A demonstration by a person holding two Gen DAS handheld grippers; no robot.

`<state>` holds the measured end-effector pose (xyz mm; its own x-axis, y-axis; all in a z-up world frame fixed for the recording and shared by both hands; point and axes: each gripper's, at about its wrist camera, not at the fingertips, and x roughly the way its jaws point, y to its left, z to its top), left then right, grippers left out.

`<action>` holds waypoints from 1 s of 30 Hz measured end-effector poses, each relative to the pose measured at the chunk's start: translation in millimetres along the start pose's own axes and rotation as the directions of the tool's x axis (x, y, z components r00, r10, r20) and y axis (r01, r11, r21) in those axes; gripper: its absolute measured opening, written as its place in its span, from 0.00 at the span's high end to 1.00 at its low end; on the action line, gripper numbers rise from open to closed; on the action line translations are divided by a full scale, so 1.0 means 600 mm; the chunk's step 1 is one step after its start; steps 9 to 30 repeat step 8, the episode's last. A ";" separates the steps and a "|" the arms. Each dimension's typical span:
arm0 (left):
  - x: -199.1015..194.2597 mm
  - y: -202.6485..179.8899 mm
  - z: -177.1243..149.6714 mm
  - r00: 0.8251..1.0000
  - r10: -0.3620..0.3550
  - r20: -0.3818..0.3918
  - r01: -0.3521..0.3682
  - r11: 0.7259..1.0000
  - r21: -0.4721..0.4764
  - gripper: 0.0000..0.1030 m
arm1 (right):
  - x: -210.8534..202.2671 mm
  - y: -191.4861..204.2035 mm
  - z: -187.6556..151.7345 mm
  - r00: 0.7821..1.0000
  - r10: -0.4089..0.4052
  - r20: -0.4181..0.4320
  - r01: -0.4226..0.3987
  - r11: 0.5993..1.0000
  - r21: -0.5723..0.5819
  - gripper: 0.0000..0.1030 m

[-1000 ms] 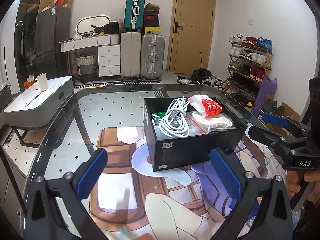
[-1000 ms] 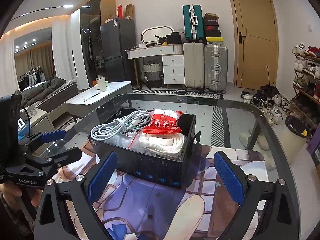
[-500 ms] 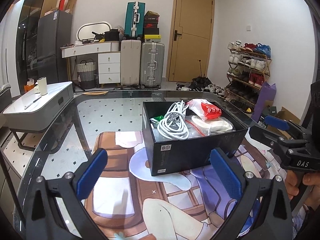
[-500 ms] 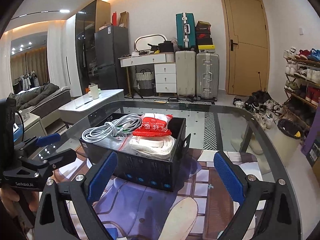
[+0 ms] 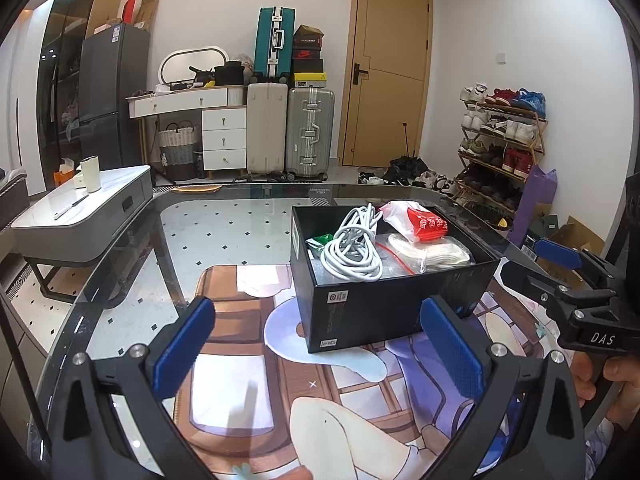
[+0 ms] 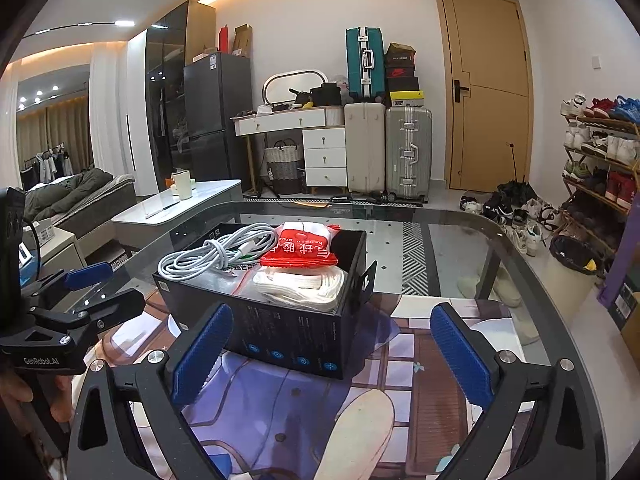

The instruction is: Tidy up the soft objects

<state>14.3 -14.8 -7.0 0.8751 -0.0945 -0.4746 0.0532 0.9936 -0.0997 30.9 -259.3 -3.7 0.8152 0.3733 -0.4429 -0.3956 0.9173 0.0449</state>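
Black box [image 5: 384, 312] holds a white coiled cable [image 5: 354, 250], a red-and-white packet [image 5: 420, 224], and a little green wrapper [image 5: 318, 242]. Both grippers have blue ribbed pads [image 6: 460, 354] on black frames. The mat [image 5: 248, 320] is brown, lilac and cream anime art under the glass tabletop [image 5: 192, 208].

White walls [image 5: 500, 20], wooden door [image 5: 386, 76], stacked suitcases [image 5: 288, 132].

teal suitcase [image 5: 275, 42], wooden door [image 5: 386, 76], shoe rack [image 5: 500, 140], fridge [image 6: 214, 120]
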 end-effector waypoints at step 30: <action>-0.004 -0.008 0.000 1.000 0.002 0.010 -0.003 1.000 0.024 0.00 | 0.002 0.003 -0.001 1.000 -0.002 -0.005 0.002 1.000 -0.013 0.02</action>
